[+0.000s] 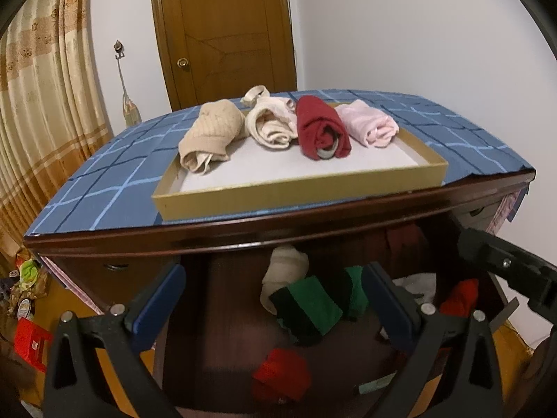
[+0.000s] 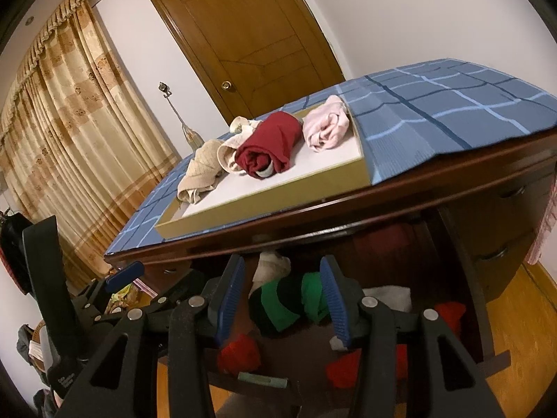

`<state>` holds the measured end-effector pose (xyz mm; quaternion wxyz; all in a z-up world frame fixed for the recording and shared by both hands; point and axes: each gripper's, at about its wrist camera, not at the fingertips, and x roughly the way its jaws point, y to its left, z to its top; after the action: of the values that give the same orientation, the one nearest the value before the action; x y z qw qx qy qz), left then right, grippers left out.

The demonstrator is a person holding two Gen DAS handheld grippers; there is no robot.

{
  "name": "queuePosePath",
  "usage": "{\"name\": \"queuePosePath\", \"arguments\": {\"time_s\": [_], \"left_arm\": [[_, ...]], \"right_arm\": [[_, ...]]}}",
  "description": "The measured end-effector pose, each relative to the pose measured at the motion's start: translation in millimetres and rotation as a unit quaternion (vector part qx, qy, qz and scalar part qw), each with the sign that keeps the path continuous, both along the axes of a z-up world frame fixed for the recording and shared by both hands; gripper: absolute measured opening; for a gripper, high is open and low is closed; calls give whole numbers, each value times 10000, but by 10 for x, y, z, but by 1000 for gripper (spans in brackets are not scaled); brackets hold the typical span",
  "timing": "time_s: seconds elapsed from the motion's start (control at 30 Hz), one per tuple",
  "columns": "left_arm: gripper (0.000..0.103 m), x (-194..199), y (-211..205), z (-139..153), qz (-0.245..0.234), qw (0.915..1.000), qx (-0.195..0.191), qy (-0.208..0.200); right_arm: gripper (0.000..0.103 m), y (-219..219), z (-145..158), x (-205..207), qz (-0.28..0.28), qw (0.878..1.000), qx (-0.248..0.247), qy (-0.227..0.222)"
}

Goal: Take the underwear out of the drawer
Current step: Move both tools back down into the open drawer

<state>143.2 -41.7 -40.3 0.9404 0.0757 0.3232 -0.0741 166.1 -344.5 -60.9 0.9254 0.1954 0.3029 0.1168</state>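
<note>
**Q:** Looking into the scene, what surrounds the grippers?

**A:** Both point down into an open drawer (image 1: 348, 358) of a dark wooden dresser (image 1: 209, 233). The left gripper (image 1: 275, 304) has its blue-padded jaws apart with nothing between the pads; a green and black roll of underwear (image 1: 310, 308) lies in the drawer beyond them. The right gripper (image 2: 283, 301) also stands apart, unclamped, framing the same green and black roll (image 2: 278, 304). Around that roll lie a cream roll (image 1: 283, 271), 2 bright red rolls (image 1: 282, 378) (image 1: 459, 296) and something white (image 1: 417, 284). The dresser's top edge overhangs the back of the drawer.

**Q:** And the surface and room?

**A:** A blue checked cloth (image 1: 104, 181) covers the dresser top. On it sits a shallow gold-sided tray (image 1: 299, 191) with a white floor, holding 4 rolled garments in a row: beige (image 1: 210, 136), cream (image 1: 269, 125), dark red (image 1: 322, 129) and pale pink (image 1: 369, 123). Behind stand a wooden door (image 1: 222, 35), white walls and a gold patterned curtain (image 1: 38, 104). The floor is orange wood.

**Q:** What is hard to make out?

**A:** The drawer's back is in deep shadow; a dark reddish shape (image 1: 403, 240) there cannot be identified. Clutter (image 1: 24, 278) at the left floor edge is blurred. In the right wrist view, the left gripper's body (image 2: 87, 299) shows only partly at the left.
</note>
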Motion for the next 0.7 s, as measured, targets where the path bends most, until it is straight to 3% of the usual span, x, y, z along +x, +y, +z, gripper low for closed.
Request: {"name": "queuePosePath", "arguments": {"time_s": [0.7], "left_arm": [[103, -51, 349, -455, 115, 9979, -139, 623]], "right_arm": [[48, -204, -438, -36, -87, 9978, -65, 660]]}}
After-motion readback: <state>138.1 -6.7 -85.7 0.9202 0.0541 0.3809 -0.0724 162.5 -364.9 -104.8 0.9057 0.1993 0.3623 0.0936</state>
